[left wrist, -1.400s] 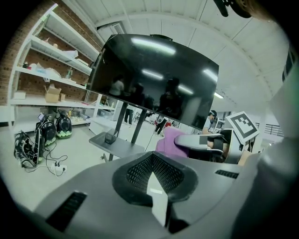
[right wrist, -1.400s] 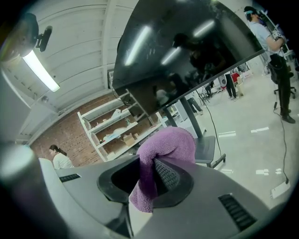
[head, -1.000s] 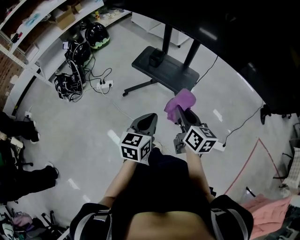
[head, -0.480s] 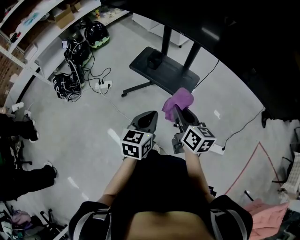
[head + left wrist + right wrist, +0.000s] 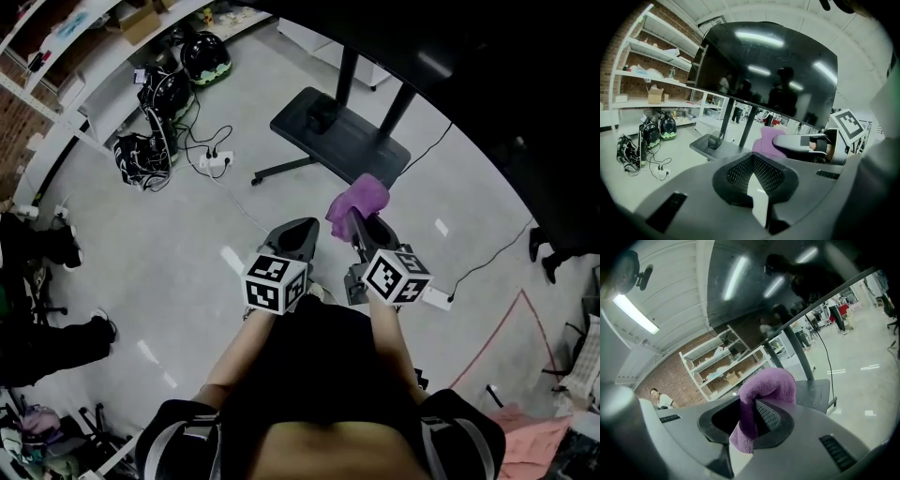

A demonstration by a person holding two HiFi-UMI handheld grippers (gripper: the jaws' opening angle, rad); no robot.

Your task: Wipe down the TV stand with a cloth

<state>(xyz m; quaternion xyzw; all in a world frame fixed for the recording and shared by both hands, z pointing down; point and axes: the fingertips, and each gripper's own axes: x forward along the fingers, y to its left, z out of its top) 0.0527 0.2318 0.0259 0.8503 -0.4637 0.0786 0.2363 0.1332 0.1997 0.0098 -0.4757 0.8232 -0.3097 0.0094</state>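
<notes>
The TV stand's dark base plate (image 5: 339, 138) lies on the grey floor ahead of me, with two posts rising to the big black TV (image 5: 768, 70). A small dark box (image 5: 714, 140) sits on the base (image 5: 705, 146). My right gripper (image 5: 360, 219) is shut on a purple cloth (image 5: 358, 200), held in the air short of the base. In the right gripper view the cloth (image 5: 764, 392) is folded over the jaws of the gripper (image 5: 757, 405), with the base (image 5: 814, 392) beyond. My left gripper (image 5: 300, 231) hangs beside it, shut and holding nothing (image 5: 752, 159).
Helmets and bags (image 5: 169, 89) and a power strip with cables (image 5: 214, 161) lie by white shelving (image 5: 66, 84) at the left. A person's legs (image 5: 37, 248) stand at the far left. A cable and red floor line (image 5: 497, 328) run at the right, near pink fabric (image 5: 539, 422).
Both grippers keep about the same pose, with the cloth still held. The head view has shifted slightly, so the stand base and floor items sit a little to the right.
</notes>
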